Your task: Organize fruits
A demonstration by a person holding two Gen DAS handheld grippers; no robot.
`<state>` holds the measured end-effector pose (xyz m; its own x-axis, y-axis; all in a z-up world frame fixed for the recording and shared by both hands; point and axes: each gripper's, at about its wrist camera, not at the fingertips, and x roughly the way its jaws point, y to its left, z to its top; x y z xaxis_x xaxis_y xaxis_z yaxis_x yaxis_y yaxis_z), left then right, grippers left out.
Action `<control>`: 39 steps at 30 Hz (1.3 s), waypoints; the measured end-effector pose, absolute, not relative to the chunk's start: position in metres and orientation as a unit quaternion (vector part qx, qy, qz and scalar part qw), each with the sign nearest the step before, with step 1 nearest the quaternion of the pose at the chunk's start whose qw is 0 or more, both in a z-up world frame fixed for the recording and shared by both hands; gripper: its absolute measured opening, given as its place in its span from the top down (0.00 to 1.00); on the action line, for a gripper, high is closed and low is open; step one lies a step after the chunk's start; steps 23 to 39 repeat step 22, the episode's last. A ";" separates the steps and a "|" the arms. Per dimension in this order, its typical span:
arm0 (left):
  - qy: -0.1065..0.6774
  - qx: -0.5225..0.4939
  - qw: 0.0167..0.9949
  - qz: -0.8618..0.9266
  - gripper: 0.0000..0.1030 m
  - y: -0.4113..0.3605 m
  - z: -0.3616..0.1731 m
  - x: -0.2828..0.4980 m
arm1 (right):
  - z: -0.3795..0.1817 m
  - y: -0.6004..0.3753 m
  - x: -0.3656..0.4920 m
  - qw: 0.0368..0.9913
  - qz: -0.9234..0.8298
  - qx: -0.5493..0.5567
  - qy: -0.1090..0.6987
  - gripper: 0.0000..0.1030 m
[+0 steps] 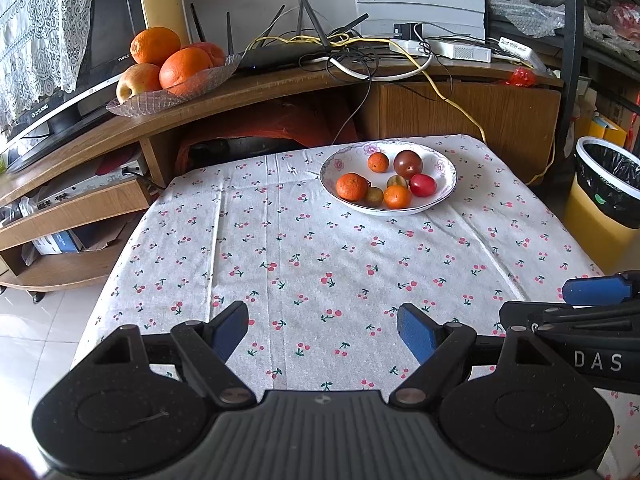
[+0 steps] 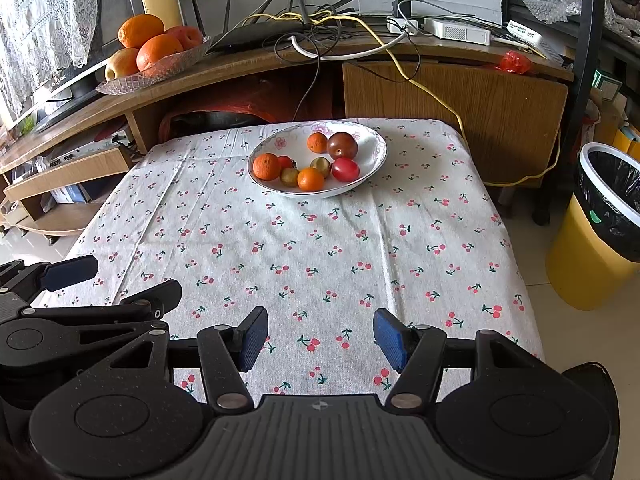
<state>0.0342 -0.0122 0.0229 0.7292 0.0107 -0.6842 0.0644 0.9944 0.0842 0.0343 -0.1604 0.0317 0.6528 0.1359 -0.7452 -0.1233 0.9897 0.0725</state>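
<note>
A white flowered bowl (image 1: 442,160) (image 2: 372,142) stands at the far side of the cherry-print tablecloth (image 1: 312,248) (image 2: 320,240). It holds small oranges (image 1: 351,186) (image 2: 266,167), a dark tomato (image 1: 408,163) (image 2: 342,145), a red tomato (image 1: 423,185) (image 2: 345,169) and small greenish fruits (image 1: 397,181) (image 2: 321,166). My left gripper (image 1: 323,330) is open and empty above the near part of the cloth. My right gripper (image 2: 320,338) is open and empty too, and its fingers (image 1: 596,290) show at the right of the left wrist view.
A glass dish (image 1: 132,106) (image 2: 132,78) with big oranges and an apple sits on the wooden shelf behind the table, beside a router and tangled cables (image 1: 344,46). A yellow bin (image 1: 604,216) (image 2: 592,240) stands right of the table.
</note>
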 end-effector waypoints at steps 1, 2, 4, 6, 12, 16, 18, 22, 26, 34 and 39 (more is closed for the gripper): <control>0.367 0.052 0.929 -0.014 0.13 -0.012 0.023 0.034 | 0.032 -0.160 0.034 0.909 0.071 0.008 0.410 0.46; 0.366 0.053 0.929 -0.014 0.13 -0.012 0.023 0.033 | 0.032 -0.160 0.034 0.909 0.072 0.008 0.410 0.46; 0.365 0.054 0.929 -0.013 0.13 -0.012 0.023 0.033 | 0.032 -0.160 0.034 0.909 0.071 0.007 0.411 0.46; 0.363 0.056 0.930 -0.010 0.13 -0.012 0.023 0.032 | 0.032 -0.160 0.034 0.909 0.071 0.007 0.410 0.46; 0.366 0.055 0.929 -0.009 0.13 -0.012 0.023 0.033 | 0.031 -0.159 0.033 0.910 0.073 0.009 0.409 0.46; 0.370 0.056 0.927 -0.009 0.13 -0.013 0.023 0.034 | 0.033 -0.161 0.033 0.911 0.072 0.011 0.407 0.46; 0.369 0.058 0.928 -0.007 0.13 -0.014 0.023 0.034 | 0.034 -0.161 0.033 0.910 0.071 0.011 0.407 0.45; 0.367 0.057 0.928 -0.005 0.13 -0.013 0.023 0.034 | 0.034 -0.161 0.034 0.910 0.071 0.011 0.407 0.45; 0.367 0.057 0.928 -0.005 0.13 -0.013 0.023 0.034 | 0.034 -0.161 0.034 0.910 0.071 0.011 0.407 0.45; 0.367 0.057 0.928 -0.005 0.13 -0.013 0.023 0.034 | 0.034 -0.161 0.034 0.910 0.071 0.011 0.407 0.45; 0.367 0.057 0.928 -0.005 0.13 -0.013 0.023 0.034 | 0.034 -0.161 0.034 0.910 0.071 0.011 0.407 0.45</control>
